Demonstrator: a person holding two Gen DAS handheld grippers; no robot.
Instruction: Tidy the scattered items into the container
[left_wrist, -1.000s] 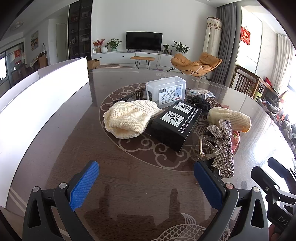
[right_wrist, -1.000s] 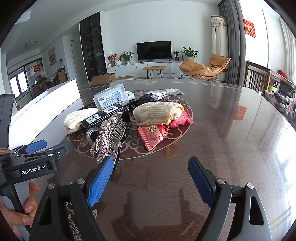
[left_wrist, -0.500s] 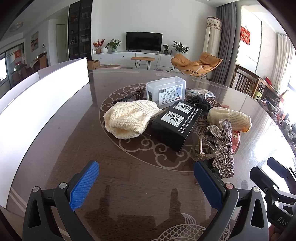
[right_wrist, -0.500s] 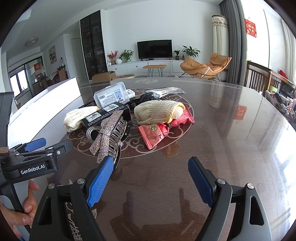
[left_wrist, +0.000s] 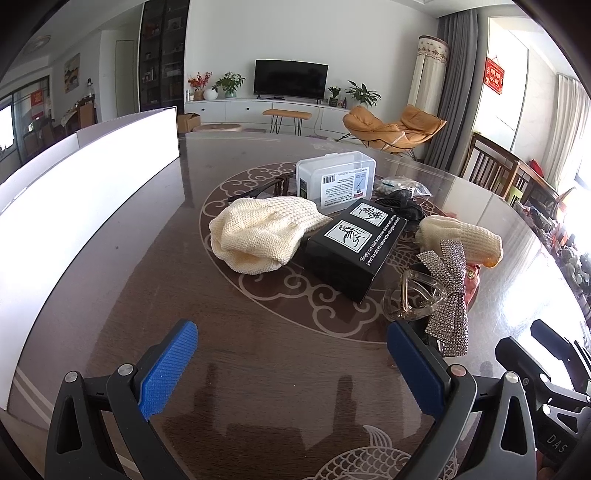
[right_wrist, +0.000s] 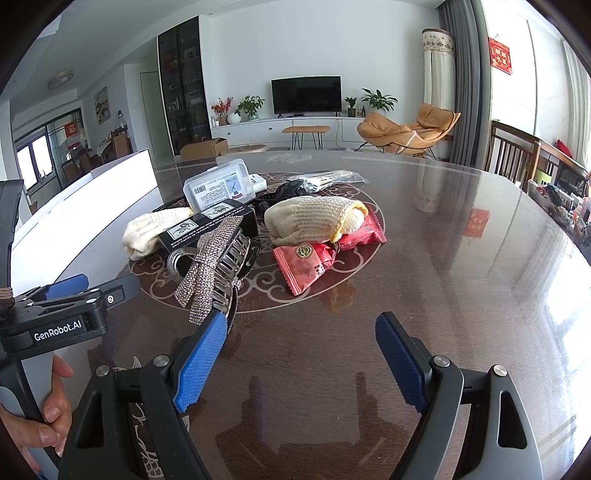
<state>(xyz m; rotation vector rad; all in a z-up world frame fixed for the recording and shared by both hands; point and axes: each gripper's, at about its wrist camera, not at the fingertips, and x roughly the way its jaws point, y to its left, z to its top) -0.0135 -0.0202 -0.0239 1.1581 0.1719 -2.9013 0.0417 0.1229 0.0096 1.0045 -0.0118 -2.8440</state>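
A heap of loose items lies on the dark round table (left_wrist: 258, 350). It holds a cream knitted cloth (left_wrist: 258, 232), a black box (left_wrist: 354, 247), a clear lidded box (left_wrist: 336, 181), a second cream knit piece (right_wrist: 310, 219), red snack packets (right_wrist: 306, 262) and a rhinestone bow hair claw (right_wrist: 214, 266). A large white container (left_wrist: 85, 199) runs along the table's left side. My left gripper (left_wrist: 291, 369) hovers open just short of the heap, nothing between its blue pads. My right gripper (right_wrist: 301, 363) is open too, its left pad close to the hair claw.
A black tangle and a clear plastic bag (right_wrist: 328, 177) lie behind the heap. Wooden chairs (left_wrist: 498, 170) stand at the table's right. A hand (right_wrist: 48, 413) holds the left gripper's handle. Bare table surface (right_wrist: 461, 277) stretches to the right of the heap.
The right gripper has crept slightly forward toward the heap. The left gripper and all items have stayed put.
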